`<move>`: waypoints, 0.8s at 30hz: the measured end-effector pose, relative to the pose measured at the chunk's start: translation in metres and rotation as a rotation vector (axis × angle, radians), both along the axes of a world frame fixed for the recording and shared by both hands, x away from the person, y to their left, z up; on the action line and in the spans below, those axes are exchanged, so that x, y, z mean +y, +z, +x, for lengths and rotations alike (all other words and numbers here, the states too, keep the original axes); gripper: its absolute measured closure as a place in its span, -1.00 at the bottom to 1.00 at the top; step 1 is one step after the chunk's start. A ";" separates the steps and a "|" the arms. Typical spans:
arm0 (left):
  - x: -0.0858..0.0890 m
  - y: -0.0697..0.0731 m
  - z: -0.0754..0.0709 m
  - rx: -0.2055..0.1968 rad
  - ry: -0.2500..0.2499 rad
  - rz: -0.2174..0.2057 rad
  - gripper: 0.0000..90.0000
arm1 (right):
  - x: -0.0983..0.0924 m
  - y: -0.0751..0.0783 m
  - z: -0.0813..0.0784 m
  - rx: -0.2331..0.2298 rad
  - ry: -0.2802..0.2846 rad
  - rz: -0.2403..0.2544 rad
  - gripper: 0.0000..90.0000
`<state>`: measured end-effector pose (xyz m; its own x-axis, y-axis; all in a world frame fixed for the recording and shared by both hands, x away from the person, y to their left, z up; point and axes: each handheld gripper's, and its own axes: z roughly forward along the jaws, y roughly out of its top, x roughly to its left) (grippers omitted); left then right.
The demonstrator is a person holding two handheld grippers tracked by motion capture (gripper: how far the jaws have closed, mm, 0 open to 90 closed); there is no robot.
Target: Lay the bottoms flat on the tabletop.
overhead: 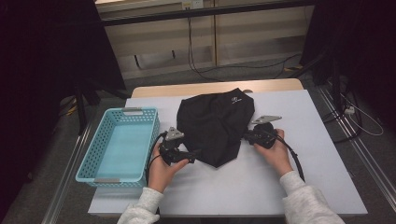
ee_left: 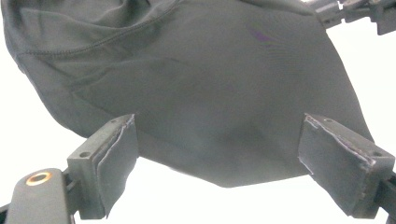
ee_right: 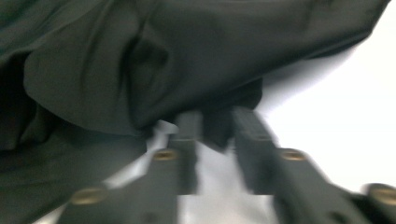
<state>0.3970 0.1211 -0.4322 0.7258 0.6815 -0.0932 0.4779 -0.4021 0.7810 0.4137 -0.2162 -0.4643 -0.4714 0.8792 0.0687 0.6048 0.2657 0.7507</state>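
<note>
Now the right gripper [ee_right: 217,123] pinches the edge of the black garment [overhead: 215,126], while the left gripper [ee_left: 219,154] waits wide open at its near tip. That garment lies flat beside the empty blue basket [overhead: 88,156]; I think moving it is not started.

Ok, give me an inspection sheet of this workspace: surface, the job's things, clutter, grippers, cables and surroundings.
Surface: white sheet-covered table with a wooden edge at the far side.
Job's things: black fabric garment lying crumpled at the middle of the table, small white logo near its far edge.
Clutter: light blue perforated plastic basket at the table's left edge, nothing in it.
Grippers: left gripper open, jaws either side of the garment's near corner, not pressing; right gripper nearly shut, a fold of garment edge between its jaws.
Cables: black cable trailing from the right gripper; black wires on the floor beyond.
Surroundings: grey floor, pale wall panels, dark curtains on both sides.
</note>
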 end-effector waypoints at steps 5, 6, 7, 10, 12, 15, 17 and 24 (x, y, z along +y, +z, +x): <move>0.003 0.003 0.000 0.001 0.003 -0.013 -0.71 | -0.010 0.000 0.000 0.028 0.012 0.052 1.00; 0.003 0.004 0.001 0.001 0.004 -0.013 -0.71 | -0.010 0.000 -0.001 0.029 0.013 0.051 1.00; 0.003 0.003 0.001 0.001 0.003 -0.013 -0.71 | -0.010 0.000 -0.001 0.030 0.015 0.051 1.00; 0.003 0.004 0.000 0.002 0.001 -0.011 -0.71 | -0.010 0.002 -0.004 0.035 0.030 0.047 1.00; 0.003 0.006 0.000 -0.002 -0.009 -0.011 -0.71 | -0.011 0.006 -0.007 0.025 0.037 0.051 1.00; 0.003 0.006 -0.001 0.000 -0.010 -0.014 -0.71 | -0.012 0.008 -0.011 0.024 0.043 0.053 1.00; 0.003 0.005 -0.001 -0.002 -0.013 -0.004 -0.71 | -0.013 0.007 -0.014 0.026 0.049 0.047 1.00; -0.003 0.007 -0.003 -0.005 -0.038 -0.002 -0.71 | -0.021 0.015 -0.031 0.007 0.047 0.058 1.00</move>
<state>0.3942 0.1177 -0.4252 0.7514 0.6536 -0.0906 0.4585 -0.4184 0.7840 0.3829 -0.2375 -0.4496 -0.5113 0.8507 0.1220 0.5981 0.2503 0.7613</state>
